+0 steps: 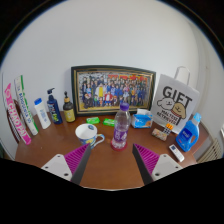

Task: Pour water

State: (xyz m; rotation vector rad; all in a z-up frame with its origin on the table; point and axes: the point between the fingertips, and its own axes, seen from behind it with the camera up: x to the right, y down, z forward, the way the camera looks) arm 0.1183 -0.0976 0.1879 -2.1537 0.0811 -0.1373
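Gripper (110, 160) fingers wide apart — holding nothing, water bottle (121, 127) upright just beyond, mug (89, 134) beside it

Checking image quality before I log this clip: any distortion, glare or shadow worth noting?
Gripper view: strong fisheye bend curves the table edge and tilts the tubes inward; soft glare on the framed photo; even lighting, faint shadows; bottle and mug sharp; jaws open.

Gripper (112, 160) level, fingers spread wide apart, apparently gripping nothing.
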